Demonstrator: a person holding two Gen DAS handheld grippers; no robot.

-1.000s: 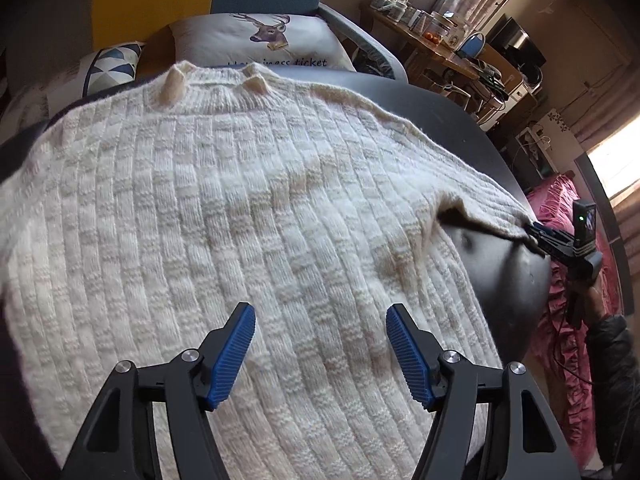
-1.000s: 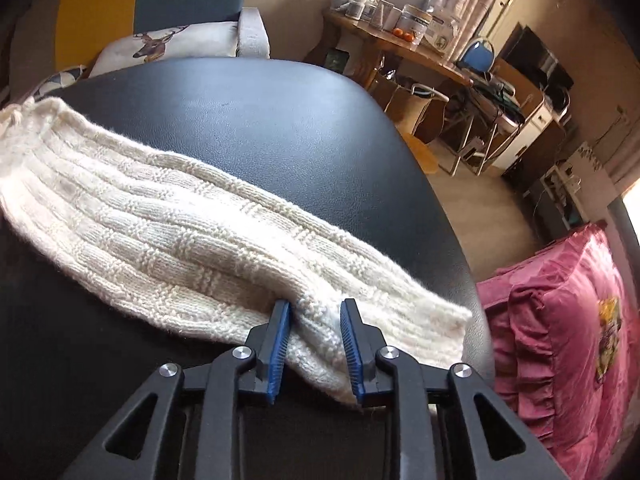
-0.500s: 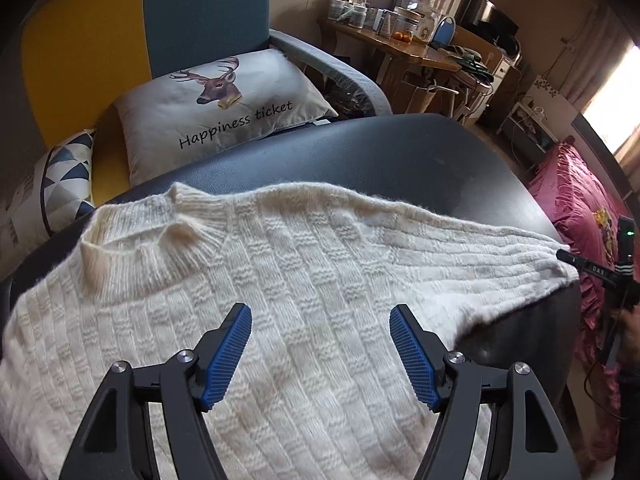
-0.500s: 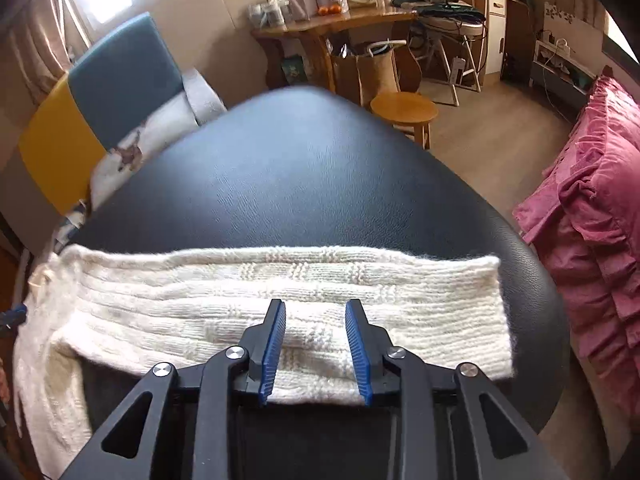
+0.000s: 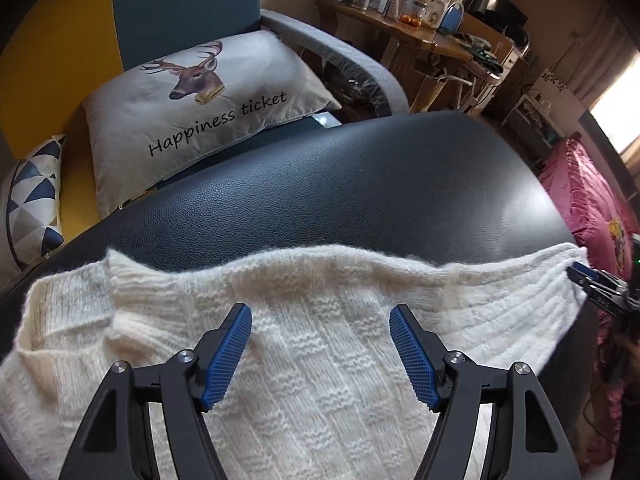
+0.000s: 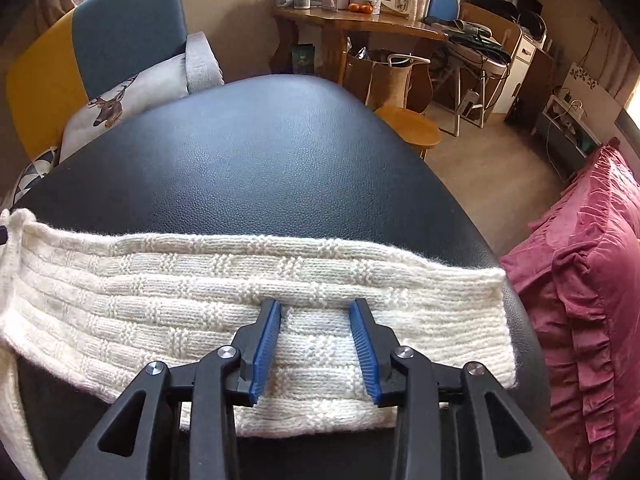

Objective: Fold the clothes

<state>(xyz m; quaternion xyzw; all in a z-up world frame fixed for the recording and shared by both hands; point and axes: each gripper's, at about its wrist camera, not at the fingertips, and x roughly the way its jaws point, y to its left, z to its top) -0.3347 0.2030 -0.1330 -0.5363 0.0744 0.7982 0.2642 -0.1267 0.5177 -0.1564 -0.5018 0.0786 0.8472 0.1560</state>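
A cream knit sweater (image 5: 320, 380) lies flat on a black leather surface (image 5: 360, 184). Its ribbed collar (image 5: 68, 304) is at the left in the left wrist view. My left gripper (image 5: 320, 310) hovers open over the shoulder area, with nothing pinched. The sleeve (image 6: 180, 292) stretches straight across the surface in the right wrist view. My right gripper (image 6: 316, 304) stands over the sleeve near the cuff (image 6: 492, 320); its jaws are opening, and the knit lies flat between them, unpinched. The right gripper (image 5: 596, 286) also shows at the sleeve's end in the left wrist view.
A deer-print pillow (image 5: 200, 112) and a triangle-patterned cushion (image 5: 32, 200) rest on a yellow and blue sofa behind the surface. A pink ruffled bedspread (image 6: 580, 280) lies to the right. A wooden stool (image 6: 412, 132) and cluttered wooden table (image 6: 360, 20) stand beyond.
My right gripper's jaws have spread and released the bunched sleeve, which now lies straight and flat. My left gripper has travelled from the sweater's body up to its shoulder edge, staying open.
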